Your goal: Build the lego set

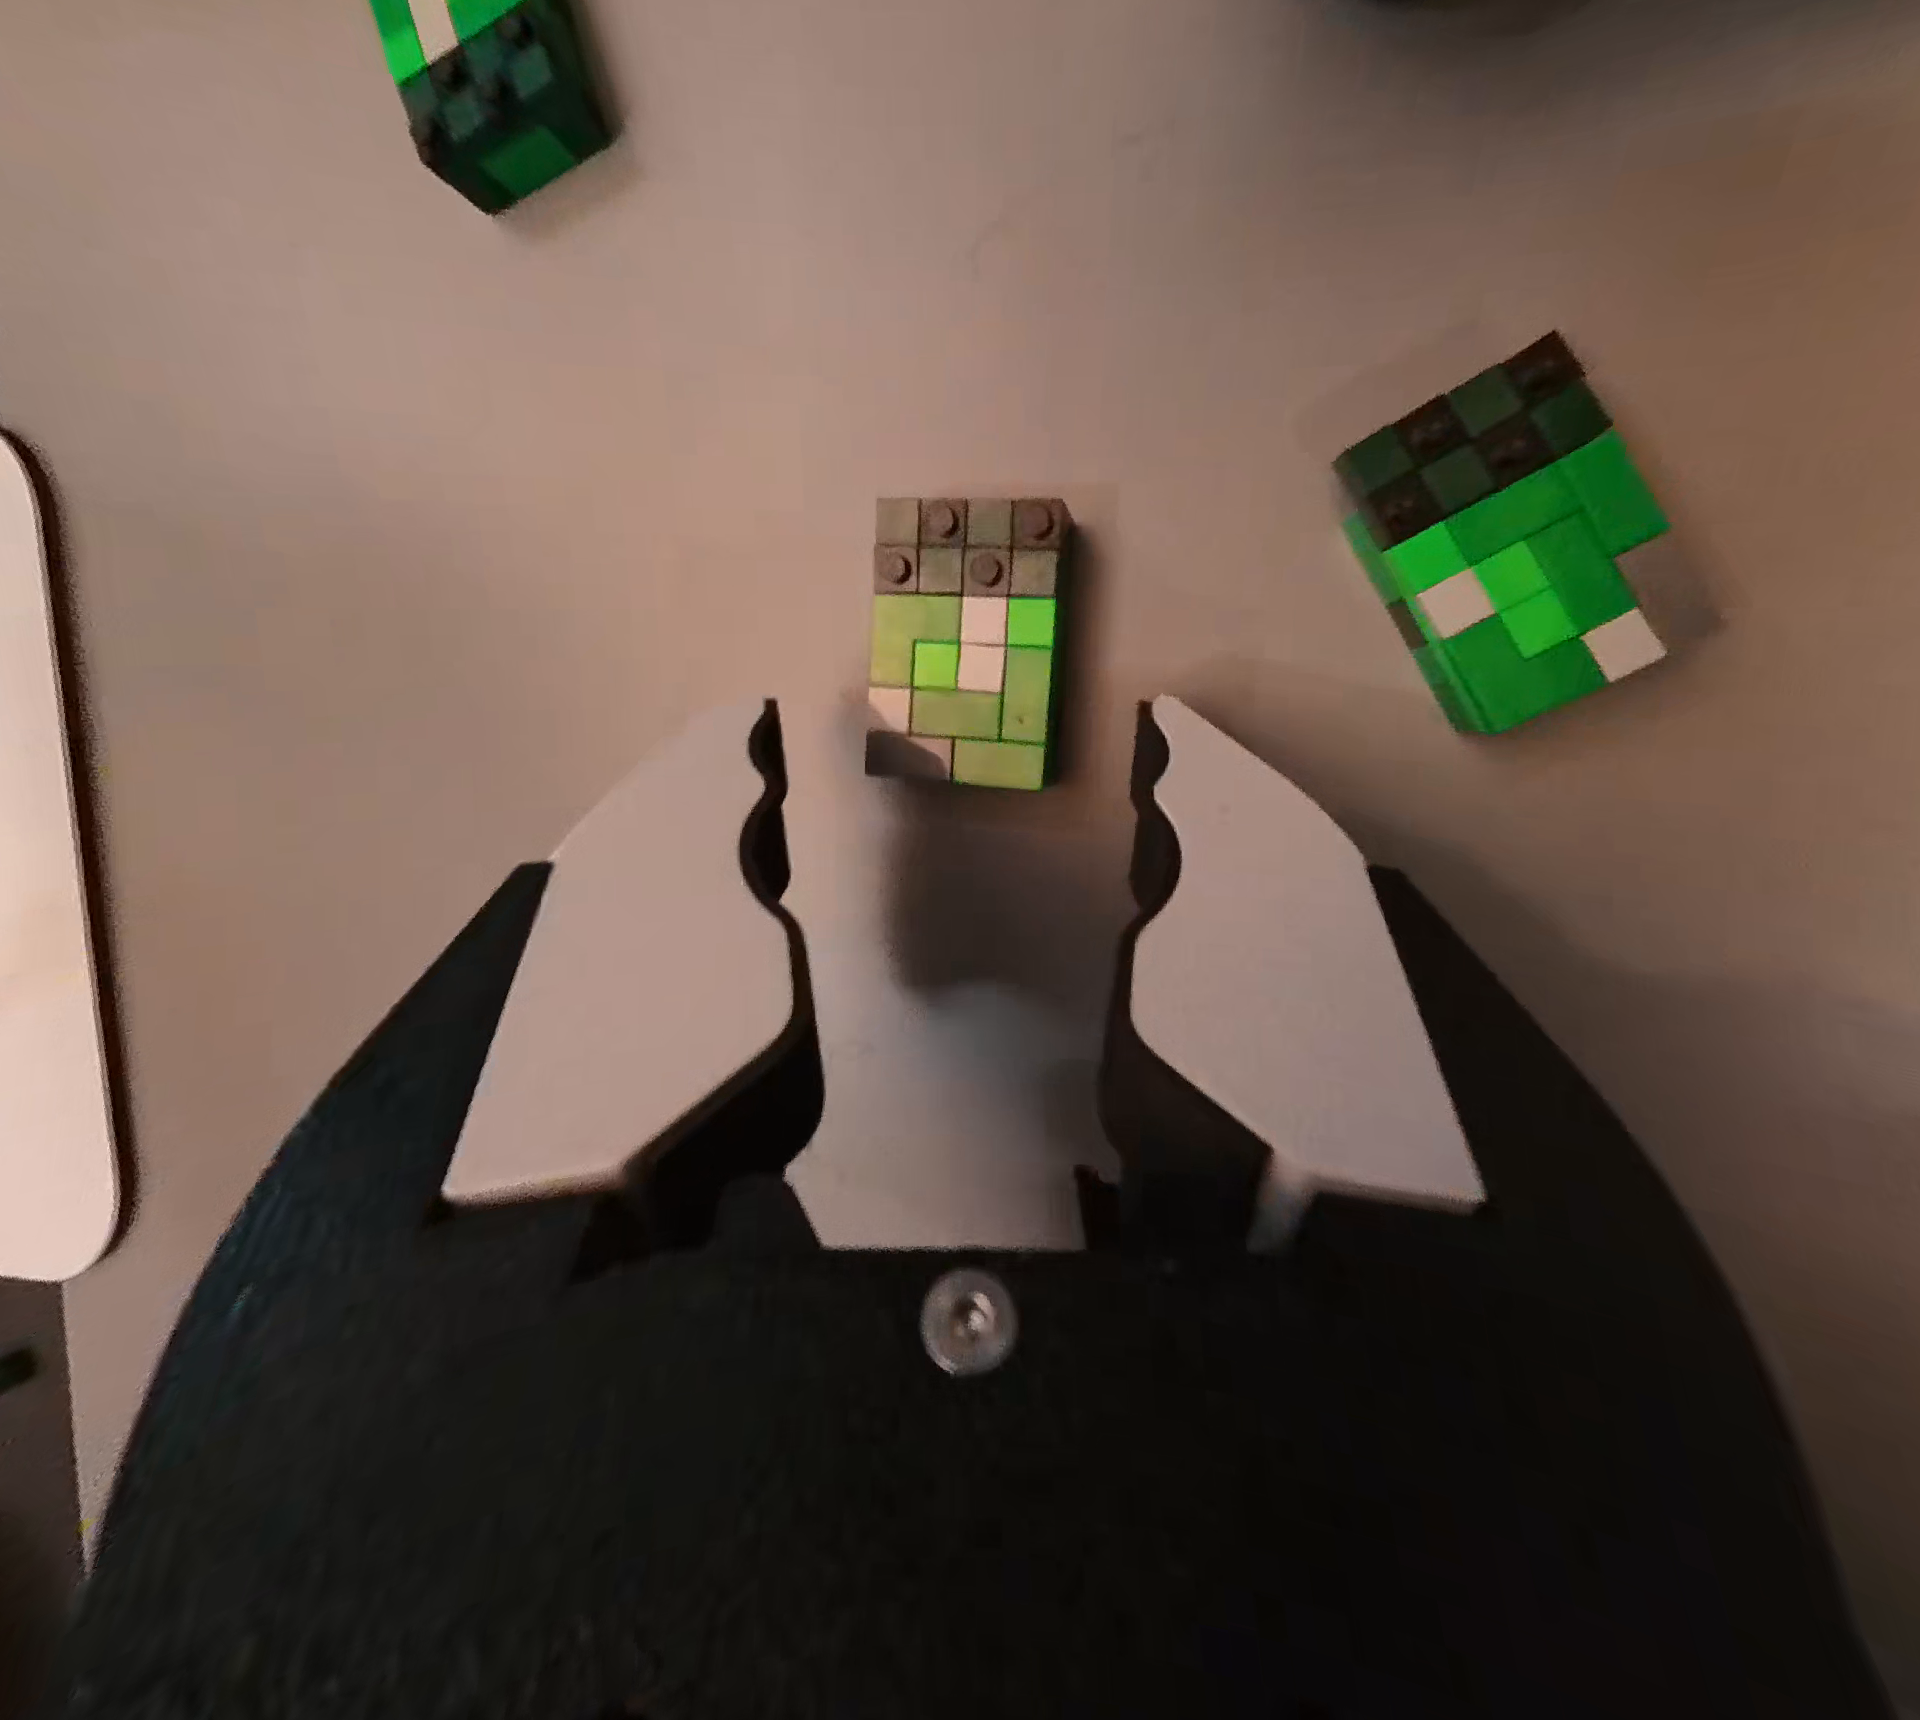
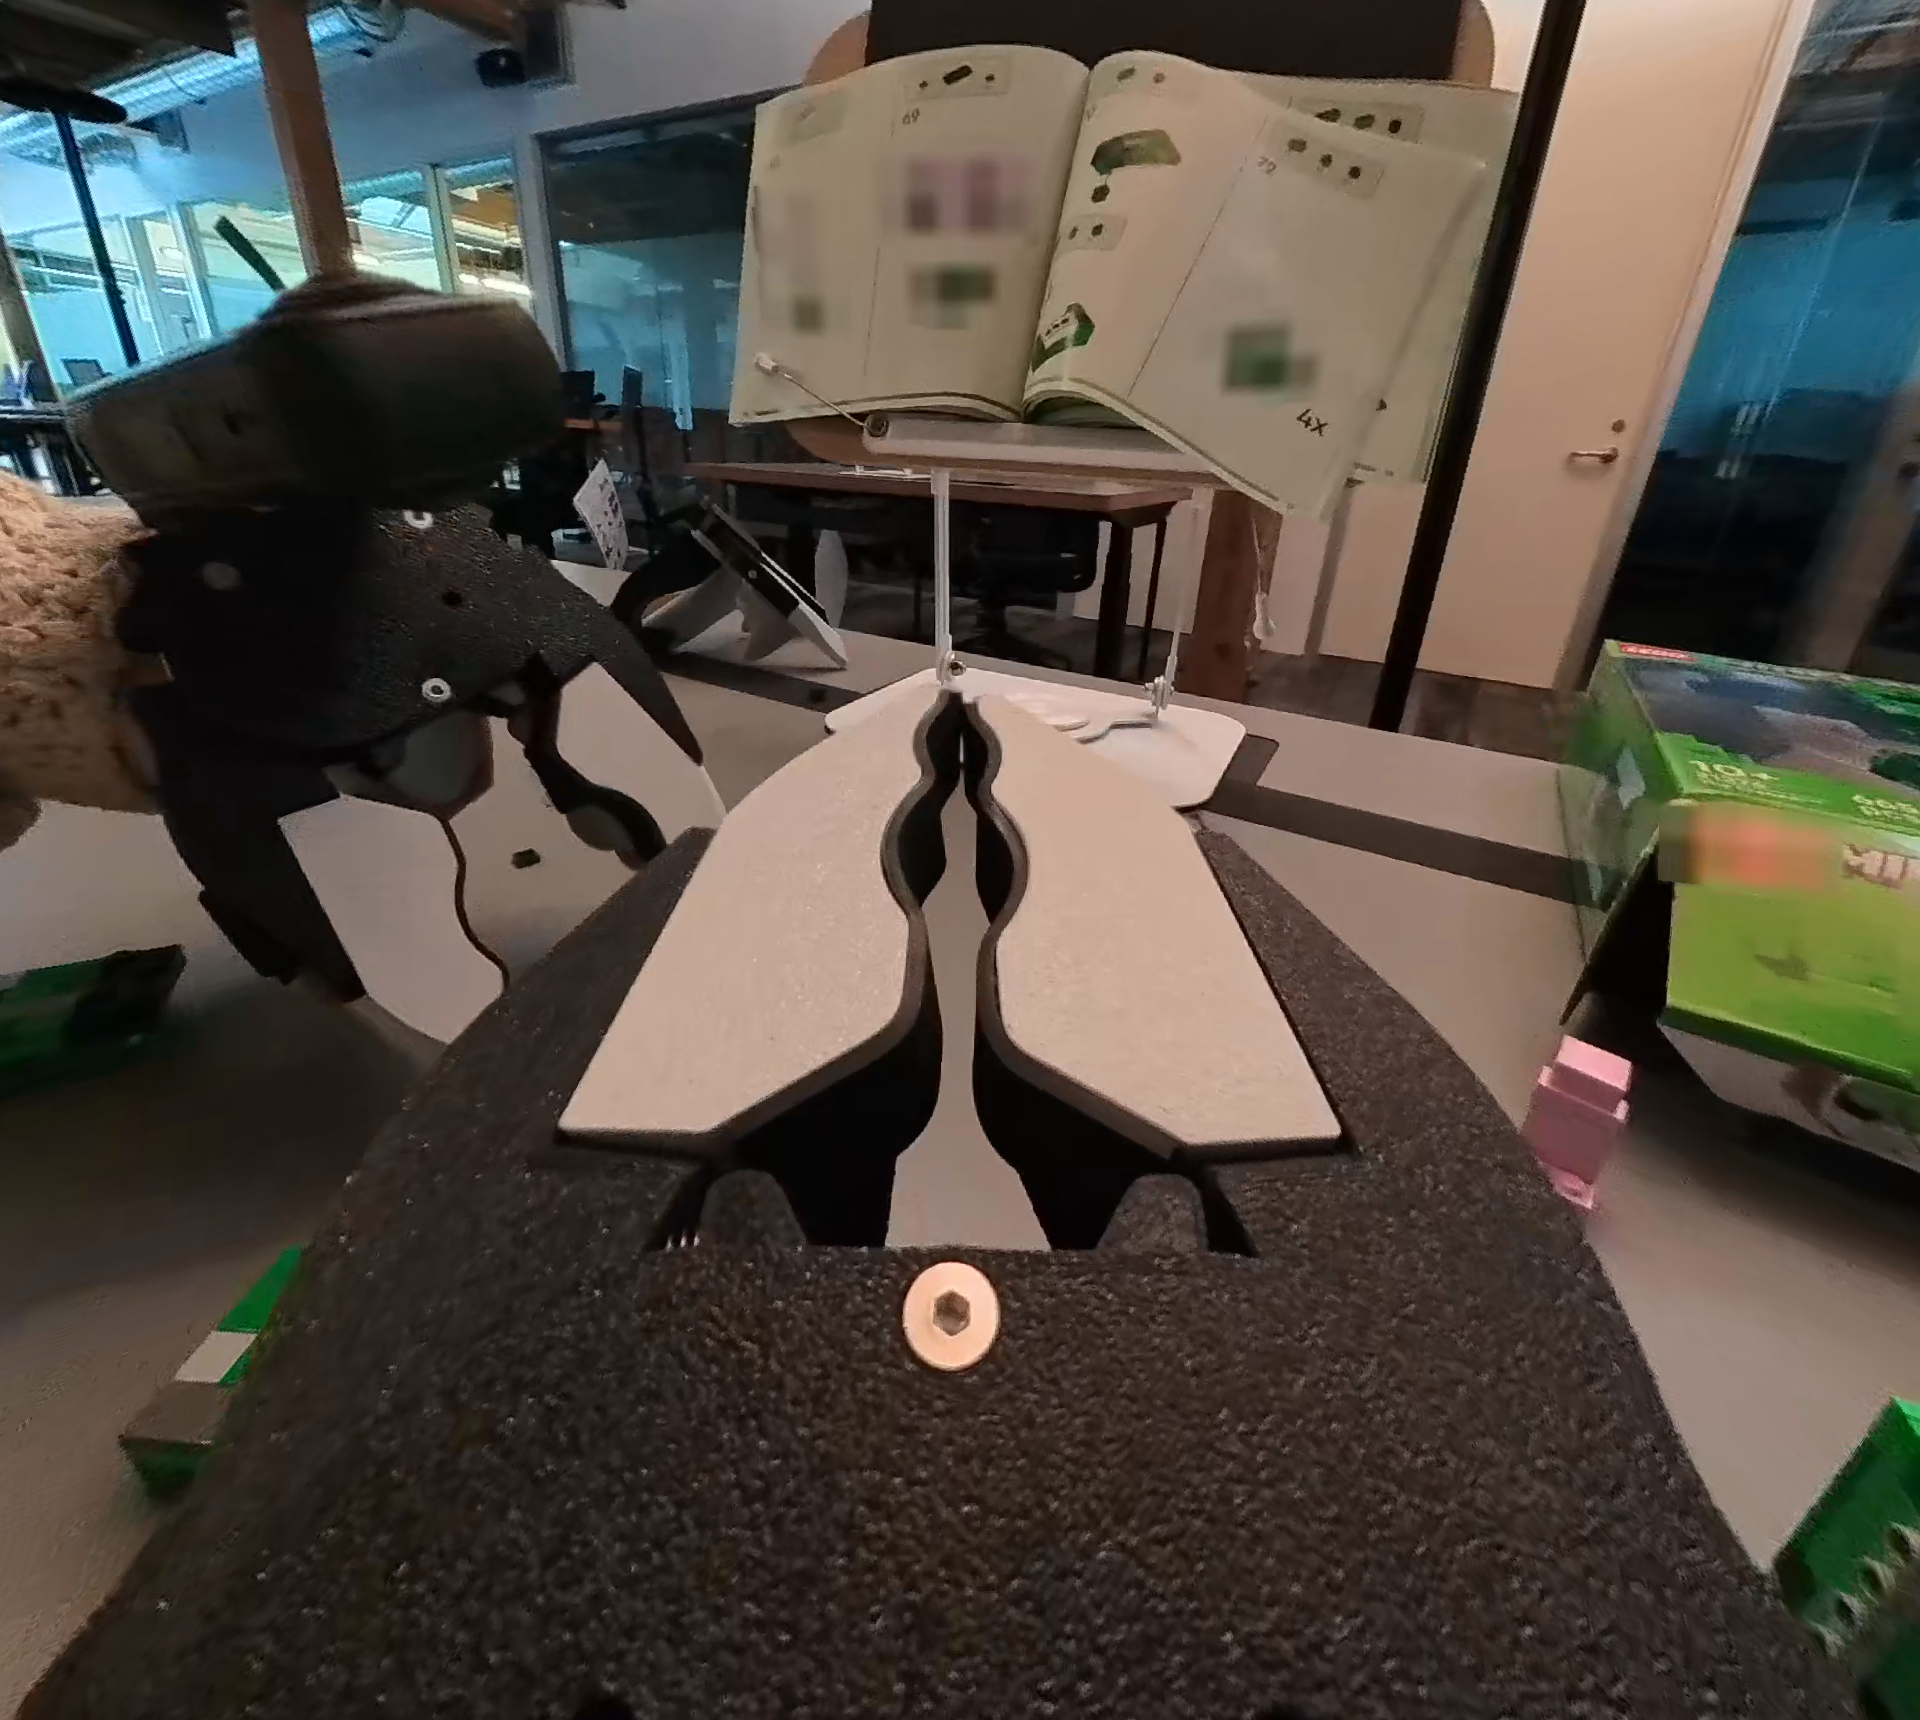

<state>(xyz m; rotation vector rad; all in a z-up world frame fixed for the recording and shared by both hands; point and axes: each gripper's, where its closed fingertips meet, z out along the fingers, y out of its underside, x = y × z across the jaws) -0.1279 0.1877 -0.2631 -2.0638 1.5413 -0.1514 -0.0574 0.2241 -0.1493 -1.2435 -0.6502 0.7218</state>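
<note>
Three green, white and grey lego blocks lie on the grey table in the left wrist view. The middle block (image 1: 966, 644) lies flat just ahead of my left gripper (image 1: 958, 714), which is open and empty, its fingertips level with the block's near end. A second block (image 1: 480, 31) lies at the far left. A third block (image 1: 1509, 540) lies to the right. My right gripper (image 2: 964, 712) is shut and empty, held level above the table and pointing at an open instruction booklet (image 2: 1112, 257) on a stand. The left gripper (image 2: 416, 735) shows at the left of the right wrist view.
A white board edge (image 1: 47, 849) lies at the left. In the right wrist view a green lego box (image 2: 1787, 870) stands at the right, a small pink lego figure (image 2: 1579, 1109) beside it, green lego pieces (image 2: 208, 1400) at lower left and a green piece (image 2: 1860, 1556) at lower right. One gripper's finger ends stand about 15 cm off the other's. The small pink lego figure (image 2: 1579, 1109) is about 15 cm from my right fingertips.
</note>
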